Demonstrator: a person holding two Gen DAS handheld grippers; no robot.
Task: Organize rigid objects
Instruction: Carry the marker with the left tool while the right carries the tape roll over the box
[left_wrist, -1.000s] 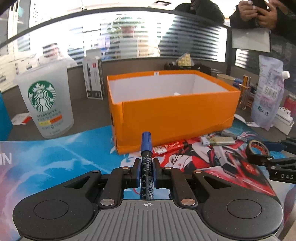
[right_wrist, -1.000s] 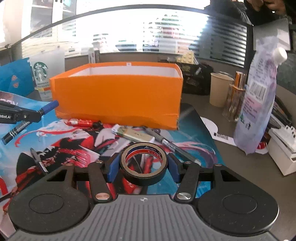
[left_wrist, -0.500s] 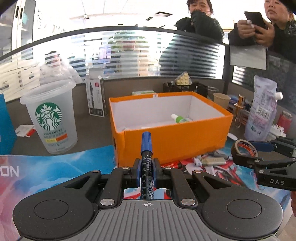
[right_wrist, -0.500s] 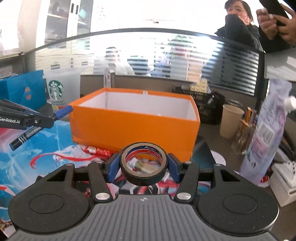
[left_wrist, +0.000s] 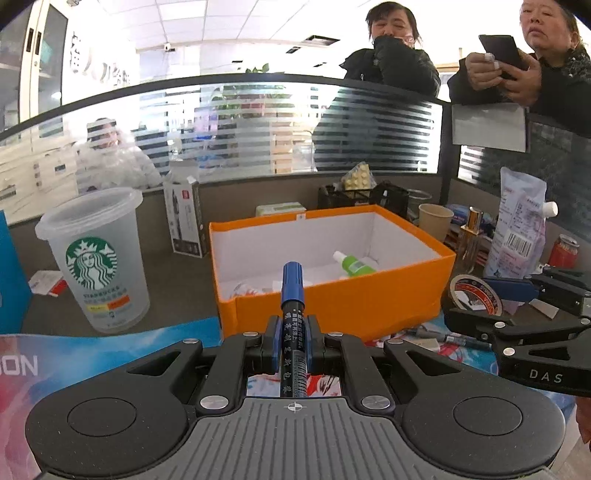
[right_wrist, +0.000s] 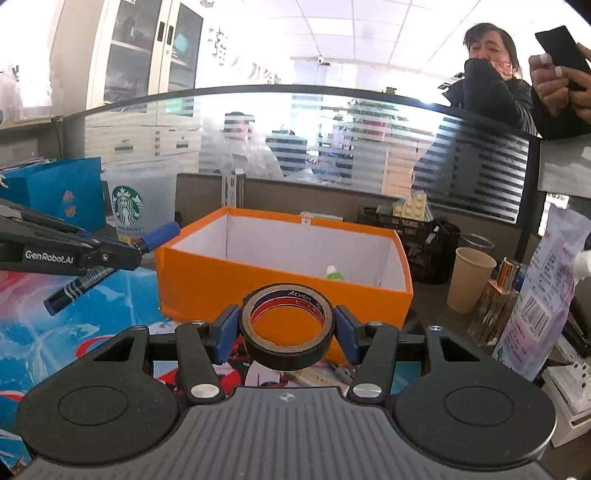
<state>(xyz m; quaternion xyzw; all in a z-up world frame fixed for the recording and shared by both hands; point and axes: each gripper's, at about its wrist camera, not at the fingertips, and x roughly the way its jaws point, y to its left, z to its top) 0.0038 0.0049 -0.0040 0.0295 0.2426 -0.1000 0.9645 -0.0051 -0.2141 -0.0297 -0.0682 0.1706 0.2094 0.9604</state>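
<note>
Landmark: open orange cardboard box with white lining (left_wrist: 343, 295), sitting on the desk straight ahead of both grippers.

Left gripper (left_wrist: 293, 341): jaws nearly fully closed, clamped on a black marker pen with blue cap (left_wrist: 293, 295). Pen's long axis runs along the gripper's pointing line, cap forward, aimed at the box's near wall. In the right wrist view the same pen (right_wrist: 110, 266) hangs off the box's left near corner, cap end just beside the rim, tail end tilted down and away from the box.

Right gripper (right_wrist: 287, 332): jaws part open, pads pressing both sides of a black roll of electrical tape with red inner label (right_wrist: 288, 328). Roll held with its hole facing up and forward, in front of the box's near wall, toward its right half. From the left wrist view the roll (left_wrist: 474, 295) sits off the box's right near corner.

Both held things appear above the desk mat and short of the box opening; neither is over the rim yet. Pen cap looks the nearer of the two to the rim. Inside the box: small green bottle with white cap (left_wrist: 352, 264) lying toward the far right corner; left half of the floor looks mostly free.

Judgement: next move is forward over the near wall, then release; pen probably goes in lengthwise along the left side.
</note>
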